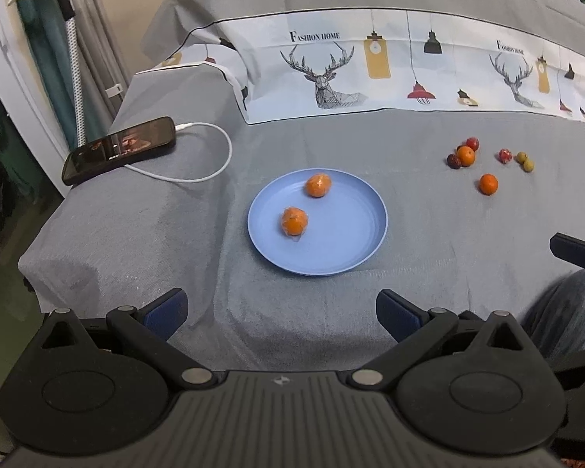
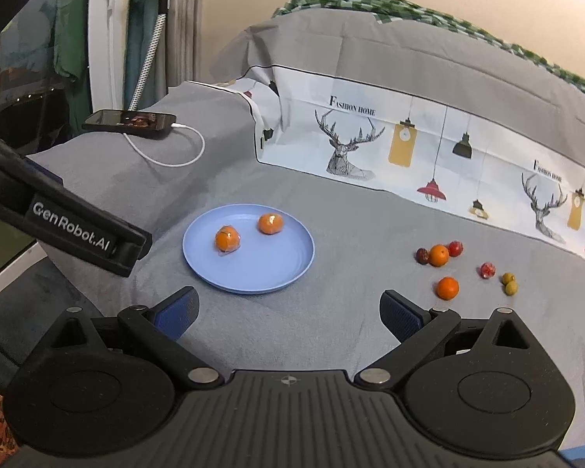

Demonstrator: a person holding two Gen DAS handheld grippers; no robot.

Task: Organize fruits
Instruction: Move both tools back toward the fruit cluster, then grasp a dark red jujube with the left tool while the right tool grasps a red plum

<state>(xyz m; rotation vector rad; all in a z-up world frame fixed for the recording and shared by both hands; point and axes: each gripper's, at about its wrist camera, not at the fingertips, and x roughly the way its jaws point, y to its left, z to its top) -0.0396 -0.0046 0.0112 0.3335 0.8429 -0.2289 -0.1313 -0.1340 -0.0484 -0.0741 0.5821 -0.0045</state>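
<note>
Matt blue plate [image 1: 331,249], woven grey cloth [image 1: 144,226]

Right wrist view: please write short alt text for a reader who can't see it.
A blue plate holding two oranges sits on a grey bedspread, with more small fruits loose to its right. The right gripper hangs empty in the foreground, jaws open. A charging phone lies far left.

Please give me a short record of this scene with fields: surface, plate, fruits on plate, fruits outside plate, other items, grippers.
surface: grey cloth
plate: blue plate, centre
fruits on plate: two wrapped oranges
fruits outside plate: two oranges, small red fruits and green fruits, right of plate
other items: phone with white cable
grippers: left gripper and right gripper open, empty
</note>
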